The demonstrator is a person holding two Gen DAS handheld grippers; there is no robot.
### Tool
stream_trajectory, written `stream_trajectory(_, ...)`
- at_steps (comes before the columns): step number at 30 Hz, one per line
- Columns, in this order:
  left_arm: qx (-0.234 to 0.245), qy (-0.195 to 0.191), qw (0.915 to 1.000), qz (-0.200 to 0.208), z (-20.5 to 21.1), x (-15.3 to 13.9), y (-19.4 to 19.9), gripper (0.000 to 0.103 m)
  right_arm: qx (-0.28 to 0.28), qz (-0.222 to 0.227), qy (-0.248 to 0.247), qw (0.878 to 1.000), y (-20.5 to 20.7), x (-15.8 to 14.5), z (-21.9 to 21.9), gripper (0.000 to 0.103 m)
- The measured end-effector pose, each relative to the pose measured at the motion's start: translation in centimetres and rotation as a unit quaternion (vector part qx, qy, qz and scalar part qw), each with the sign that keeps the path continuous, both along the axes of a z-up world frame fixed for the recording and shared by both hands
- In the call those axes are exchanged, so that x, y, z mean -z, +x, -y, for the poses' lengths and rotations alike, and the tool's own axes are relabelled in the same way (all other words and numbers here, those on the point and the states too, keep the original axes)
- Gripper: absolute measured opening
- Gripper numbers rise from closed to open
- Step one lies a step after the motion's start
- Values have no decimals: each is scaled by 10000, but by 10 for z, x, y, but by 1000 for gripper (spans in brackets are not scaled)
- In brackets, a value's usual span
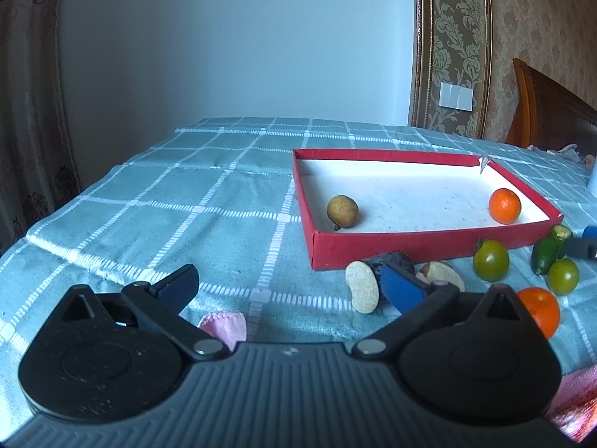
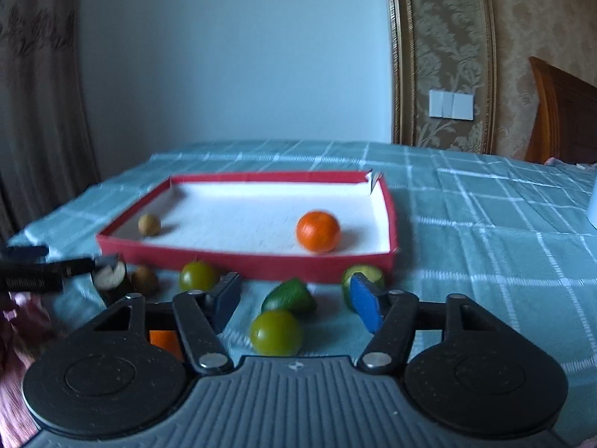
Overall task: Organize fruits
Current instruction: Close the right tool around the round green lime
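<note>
A red tray (image 1: 410, 248) with a white floor holds a brown round fruit (image 1: 342, 211) and an orange (image 1: 504, 205). It also shows in the right wrist view (image 2: 238, 259), with the brown fruit (image 2: 149, 224) and orange (image 2: 318, 231). Loose fruits lie in front of it: green round ones (image 1: 491, 260) (image 2: 276, 332), a green oblong piece (image 2: 289, 296), another orange (image 1: 543, 310). My left gripper (image 1: 289, 287) is open and empty over the cloth. My right gripper (image 2: 294, 300) is open, with the green fruits between its fingers, apart from them.
The table wears a teal checked cloth (image 1: 186, 201). A pale biscuit-like piece (image 1: 362, 291) and a dark cut piece (image 1: 391, 261) lie by the tray's near corner. A pink cloth (image 1: 224, 324) lies under my left gripper. A white object (image 2: 592, 205) stands far right.
</note>
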State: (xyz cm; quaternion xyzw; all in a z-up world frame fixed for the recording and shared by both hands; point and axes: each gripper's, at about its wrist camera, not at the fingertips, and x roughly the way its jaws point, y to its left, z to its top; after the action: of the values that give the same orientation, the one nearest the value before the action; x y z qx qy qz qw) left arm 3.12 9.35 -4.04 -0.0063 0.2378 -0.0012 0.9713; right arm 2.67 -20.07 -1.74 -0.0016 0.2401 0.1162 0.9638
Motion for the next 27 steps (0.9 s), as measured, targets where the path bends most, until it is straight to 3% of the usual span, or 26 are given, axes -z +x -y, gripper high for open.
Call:
stream_trajectory(3,28,-32,10000,-34,-1,1,1,103,-83,-252,-211,9994,5,9,-8,48)
stream_trajectory(8,242,-12,9992,-310,0,3,6,103,-241,-571,-369,9974,13,22,-17,39)
stream_trajectory(17,245,-225,9969,-710,-6,9,18,103,-263,-549,-394,9974,14,25,-20,33)
stream_trajectory(27,228,-27,9966,-788,0,10,20,103,-173,-488,-278,9983,9,22,-15,33)
